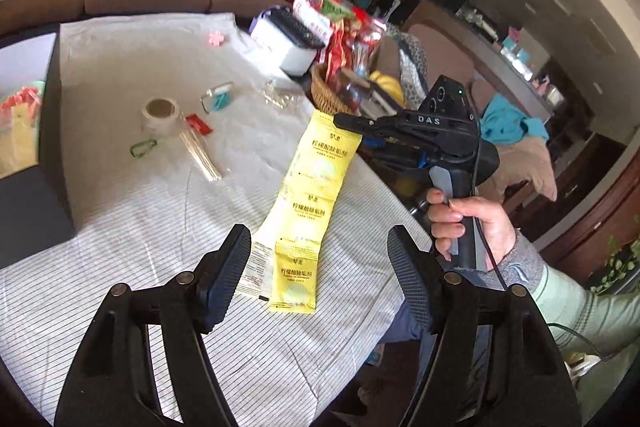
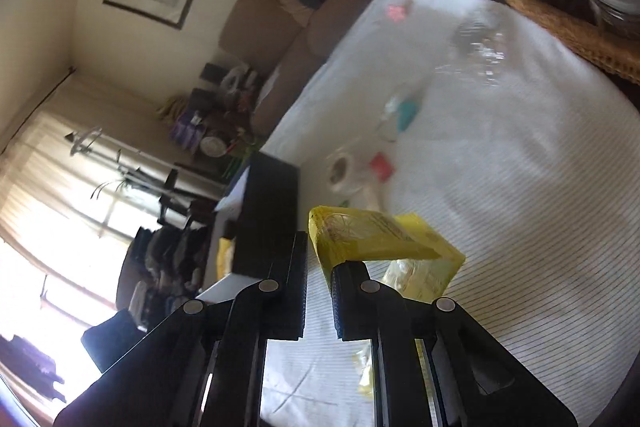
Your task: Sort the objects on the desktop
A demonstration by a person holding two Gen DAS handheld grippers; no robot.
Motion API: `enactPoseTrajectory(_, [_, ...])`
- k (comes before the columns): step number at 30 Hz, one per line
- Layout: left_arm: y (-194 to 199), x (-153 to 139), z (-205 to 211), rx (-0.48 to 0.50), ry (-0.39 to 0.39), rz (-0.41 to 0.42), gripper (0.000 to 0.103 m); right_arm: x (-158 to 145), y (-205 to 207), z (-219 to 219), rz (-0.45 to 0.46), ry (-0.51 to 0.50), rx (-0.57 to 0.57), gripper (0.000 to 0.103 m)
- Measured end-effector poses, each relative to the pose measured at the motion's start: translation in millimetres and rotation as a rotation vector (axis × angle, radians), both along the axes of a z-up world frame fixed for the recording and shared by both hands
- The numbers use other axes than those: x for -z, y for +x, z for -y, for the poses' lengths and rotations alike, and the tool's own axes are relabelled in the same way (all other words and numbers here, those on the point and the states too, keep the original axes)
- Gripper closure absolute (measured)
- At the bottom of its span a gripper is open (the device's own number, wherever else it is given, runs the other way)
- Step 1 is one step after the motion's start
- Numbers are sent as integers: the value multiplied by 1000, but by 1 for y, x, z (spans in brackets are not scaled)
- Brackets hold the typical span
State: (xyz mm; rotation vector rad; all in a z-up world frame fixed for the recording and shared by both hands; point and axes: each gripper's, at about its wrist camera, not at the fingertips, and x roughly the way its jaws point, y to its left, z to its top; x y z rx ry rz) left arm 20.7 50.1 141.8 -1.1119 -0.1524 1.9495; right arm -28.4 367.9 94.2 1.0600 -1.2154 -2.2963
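Left gripper (image 1: 318, 263) fingers apart, straddling the low end of the yellow sachet strip (image 1: 308, 211) without contact. Right gripper (image 1: 344, 121) clamps the top end, so the strip hangs to the worktop (image 1: 160, 195). Right view adds the pinch; left adds tape roll (image 1: 160, 111), dark box (image 1: 36, 147).

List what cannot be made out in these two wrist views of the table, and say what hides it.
- Left view: the dark box's contents are cut off by the picture edge.
- Left view: the lower end of the yellow sachet strip is partly behind the left gripper's finger.
- Right view: the small items beyond the right gripper are blurred.
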Motion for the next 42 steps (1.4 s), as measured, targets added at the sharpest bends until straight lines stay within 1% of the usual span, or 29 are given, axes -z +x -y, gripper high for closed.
enactPoseTrajectory(3, [11,26,-39,56,-65,-6,36,30,0,-37,46,21,83,92])
enactPoseTrajectory(6, [23,40,-70,126,-108,-3,36,47,0,-64,73,28,135,92])
enactPoseTrajectory(8, [31,48,-83,157,-146,-14,36,51,-1,-73,86,65,151,92])
enactPoseTrajectory(12, [37,60,-97,158,-216,-23,36,50,-5,-70,82,172,109,92])
enactPoseTrajectory(15, [37,60,-98,148,-218,-17,36,50,-1,-62,77,249,91,92])
enactPoseTrajectory(18, [39,60,-104,175,-202,-10,35,51,1,-56,77,314,85,93])
enactPoseTrajectory(19, [40,62,-109,195,-210,-13,35,51,1,-55,77,319,84,93])
enactPoseTrajectory(20, [42,65,-114,217,-234,-24,35,51,1,-54,74,314,81,93])
enactPoseTrajectory(22, [43,78,-123,239,-318,-44,35,53,0,-53,77,299,73,93])
enactPoseTrajectory(24, [37,93,-121,232,-377,-14,36,54,0,-51,79,273,61,93])
enactPoseTrajectory(25, [33,98,-118,219,-391,4,36,54,-1,-49,81,267,51,93])
enactPoseTrajectory(29, [22,103,-89,164,-391,37,36,53,0,-38,79,241,2,93])
enactPoseTrajectory(31, [16,100,-73,116,-394,43,36,54,2,-33,81,223,-16,93])
enactPoseTrajectory(32, [14,96,-66,87,-377,46,36,55,2,-31,85,208,-24,93])
enactPoseTrajectory(34, [13,81,-58,58,-306,43,36,56,3,-27,84,193,-25,93])
enactPoseTrajectory(36, [21,67,-67,80,-274,-2,35,57,3,-25,87,178,-29,93])
enactPoseTrajectory(38, [31,60,-88,134,-272,-47,35,59,4,-25,98,149,-29,93])
enactPoseTrajectory(40, [36,66,-112,187,-302,-63,35,60,5,-23,107,149,-25,93])
enactPoseTrajectory(42, [33,77,-127,208,-335,-52,35,59,6,-24,100,173,-10,93])
